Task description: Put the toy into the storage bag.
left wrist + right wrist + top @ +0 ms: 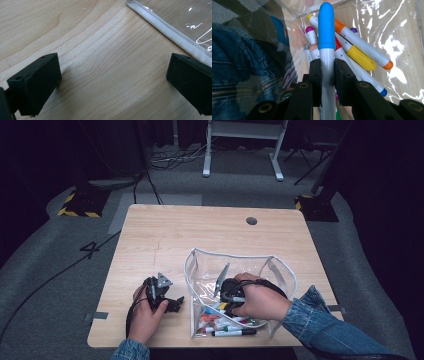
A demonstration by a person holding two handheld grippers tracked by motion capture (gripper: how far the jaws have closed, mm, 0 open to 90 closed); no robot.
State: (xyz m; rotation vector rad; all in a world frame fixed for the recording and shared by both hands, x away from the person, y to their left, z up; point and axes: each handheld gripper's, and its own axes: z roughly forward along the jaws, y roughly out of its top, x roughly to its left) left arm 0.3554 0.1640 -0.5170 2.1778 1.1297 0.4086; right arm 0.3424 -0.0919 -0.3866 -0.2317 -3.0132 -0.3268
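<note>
Right claw [327,75] clamps the blue-capped marker [326,32] between its pads.

A pale wood counter [165,235] with a round dark grommet hole [251,221] near its far edge. On it lies a clear pouch [280,270] with white trim, open-mouthed, toward the near right. The left gripper [167,301] rests on the wood just beside it.
</note>
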